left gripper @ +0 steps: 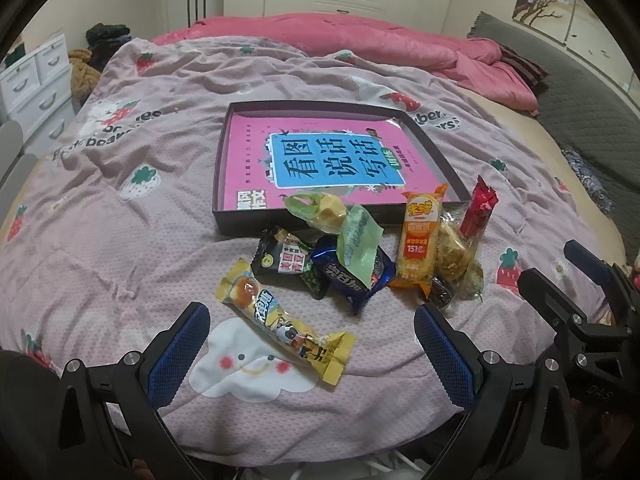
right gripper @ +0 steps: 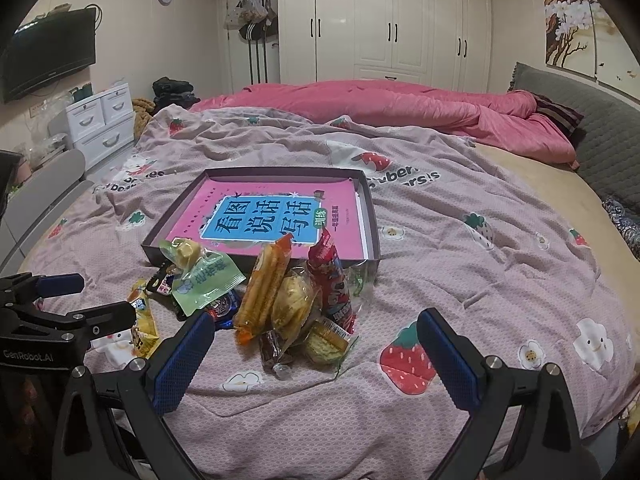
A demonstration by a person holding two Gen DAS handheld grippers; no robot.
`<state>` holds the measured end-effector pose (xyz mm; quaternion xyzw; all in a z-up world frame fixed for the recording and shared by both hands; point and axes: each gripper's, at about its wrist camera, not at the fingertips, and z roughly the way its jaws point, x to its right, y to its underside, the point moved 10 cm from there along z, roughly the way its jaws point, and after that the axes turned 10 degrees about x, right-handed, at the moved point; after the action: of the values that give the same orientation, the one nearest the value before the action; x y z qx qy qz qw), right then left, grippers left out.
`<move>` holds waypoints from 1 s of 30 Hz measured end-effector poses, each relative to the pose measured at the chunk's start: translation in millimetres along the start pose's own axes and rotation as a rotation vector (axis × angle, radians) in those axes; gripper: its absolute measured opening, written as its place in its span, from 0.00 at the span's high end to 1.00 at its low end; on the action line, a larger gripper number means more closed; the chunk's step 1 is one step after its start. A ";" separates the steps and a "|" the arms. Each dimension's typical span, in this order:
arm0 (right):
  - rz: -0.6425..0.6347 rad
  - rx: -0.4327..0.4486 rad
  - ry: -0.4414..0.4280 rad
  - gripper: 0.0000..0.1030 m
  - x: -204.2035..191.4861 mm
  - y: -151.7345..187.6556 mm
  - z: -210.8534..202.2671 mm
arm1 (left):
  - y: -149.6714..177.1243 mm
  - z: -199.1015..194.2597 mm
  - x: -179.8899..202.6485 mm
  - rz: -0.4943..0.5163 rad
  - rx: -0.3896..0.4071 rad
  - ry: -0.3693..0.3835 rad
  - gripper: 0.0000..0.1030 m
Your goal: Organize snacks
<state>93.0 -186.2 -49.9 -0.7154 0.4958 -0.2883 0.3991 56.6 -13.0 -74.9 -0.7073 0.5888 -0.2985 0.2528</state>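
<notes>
Overlapping snack pile hiding lower packets, both hand-held grippers spread wide, empty

We see a bed under a pink quilt, white wardrobes behind, and a wall-mounted television.

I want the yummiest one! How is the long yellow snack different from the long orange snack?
The yellow snack lies flat and alone on the quilt, nearest the open left gripper. The orange snack is in the pile, propped against other packets, tilted up towards the box. Both are long sealed packets, outside the box.
</notes>
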 end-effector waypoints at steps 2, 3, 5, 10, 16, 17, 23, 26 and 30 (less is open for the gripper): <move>0.000 0.001 0.000 0.01 -0.5 0.3 -0.1 | -0.1 -0.2 1.5 0.002 0.000 0.003 0.02; -0.001 0.001 0.001 0.01 -0.1 0.1 -0.1 | -0.2 -0.3 2.1 0.003 0.000 0.004 0.02; 0.000 0.001 -0.001 0.01 -0.7 0.3 -0.2 | -0.2 -0.1 2.9 0.005 0.000 0.007 0.02; -0.005 0.004 -0.002 0.01 -1.0 -0.7 -1.1 | 0.0 -0.3 3.9 0.008 -0.001 0.009 0.02; -0.004 0.005 -0.002 0.01 -1.4 -0.7 -1.5 | 0.2 -0.3 4.6 0.007 -0.001 0.013 0.02; -0.005 0.004 -0.002 0.01 -1.4 -0.5 -1.3 | 0.2 -0.3 4.8 0.008 -0.002 0.013 0.02; -0.005 0.004 -0.002 0.01 -1.6 -0.5 -1.8 | 1.0 0.0 4.9 0.011 -0.004 0.016 0.02; -0.005 0.004 -0.001 0.01 -1.6 -0.2 -1.6 | 1.7 0.0 4.6 0.010 -0.006 0.016 0.02; -0.004 0.005 -0.002 0.01 -1.4 -0.4 -1.5 | 2.5 0.1 4.9 0.011 -0.009 0.017 0.02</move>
<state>91.5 -185.3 -48.8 -0.7157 0.4933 -0.2896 0.4006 55.5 -18.2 -76.1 -0.7027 0.5960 -0.3005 0.2465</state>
